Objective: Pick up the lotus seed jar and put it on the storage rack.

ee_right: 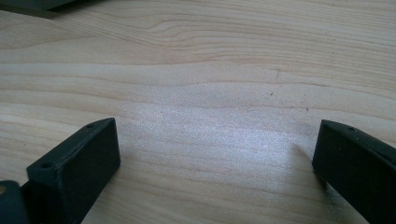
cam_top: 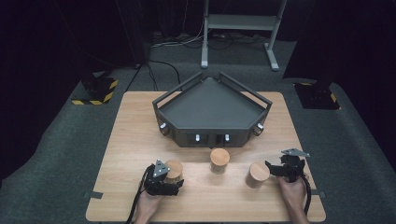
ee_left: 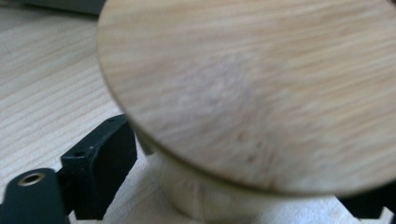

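Three light wooden cylinders stand in a row near the table's front. My left gripper (cam_top: 176,177) reaches around the left cylinder (cam_top: 173,169). In the left gripper view this cylinder (ee_left: 243,84) sits between the black jaws. Its round top hides most of the right jaw. The left finger (ee_left: 100,158) stands just beside the cylinder's body, with a thin gap showing. My right gripper (cam_top: 272,168) rests beside the right cylinder (cam_top: 258,173), on that cylinder's right. In the right gripper view my gripper (ee_right: 219,140) stands open over bare table.
The middle cylinder (cam_top: 219,159) stands alone in front of a dark five-sided tray (cam_top: 212,109) with raised rails at the table's back. The wooden table (cam_top: 140,135) has bare wood to the left and right of the tray.
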The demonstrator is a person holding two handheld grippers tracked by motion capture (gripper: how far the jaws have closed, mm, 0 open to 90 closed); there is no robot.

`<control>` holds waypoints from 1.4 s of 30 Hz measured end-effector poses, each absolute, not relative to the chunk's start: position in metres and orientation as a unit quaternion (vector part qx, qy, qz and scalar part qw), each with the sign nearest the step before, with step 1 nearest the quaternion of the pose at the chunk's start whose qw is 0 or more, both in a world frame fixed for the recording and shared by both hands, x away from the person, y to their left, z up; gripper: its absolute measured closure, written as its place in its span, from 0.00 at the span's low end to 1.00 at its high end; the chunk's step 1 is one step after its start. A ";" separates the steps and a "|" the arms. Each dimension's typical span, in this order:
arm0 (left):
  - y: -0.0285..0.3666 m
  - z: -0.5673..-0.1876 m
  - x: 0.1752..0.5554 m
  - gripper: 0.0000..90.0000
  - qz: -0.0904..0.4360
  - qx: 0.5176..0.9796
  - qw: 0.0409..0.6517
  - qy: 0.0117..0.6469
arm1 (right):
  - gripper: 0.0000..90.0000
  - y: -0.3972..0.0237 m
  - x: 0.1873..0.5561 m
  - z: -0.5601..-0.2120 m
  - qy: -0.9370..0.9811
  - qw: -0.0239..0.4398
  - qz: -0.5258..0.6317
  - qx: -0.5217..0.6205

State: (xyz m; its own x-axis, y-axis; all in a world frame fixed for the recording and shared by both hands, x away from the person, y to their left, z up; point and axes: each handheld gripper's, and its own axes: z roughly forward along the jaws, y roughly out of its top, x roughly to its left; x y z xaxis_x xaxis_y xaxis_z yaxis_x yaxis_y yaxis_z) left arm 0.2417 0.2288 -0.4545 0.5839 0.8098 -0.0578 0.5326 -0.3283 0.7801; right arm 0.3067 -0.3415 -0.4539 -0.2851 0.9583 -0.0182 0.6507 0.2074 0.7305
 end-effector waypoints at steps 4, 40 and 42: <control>0.224 -0.456 0.241 0.17 0.181 0.796 0.396 0.420 | 0.00 -0.342 0.307 -0.454 0.738 0.245 0.314 0.545; 0.220 -0.439 0.235 0.28 0.204 0.792 0.395 0.419 | 0.00 -0.341 0.307 -0.454 0.737 0.245 0.314 0.546; 0.221 -0.435 0.237 0.28 0.201 0.793 0.395 0.418 | 0.00 -0.341 0.307 -0.454 0.737 0.245 0.314 0.546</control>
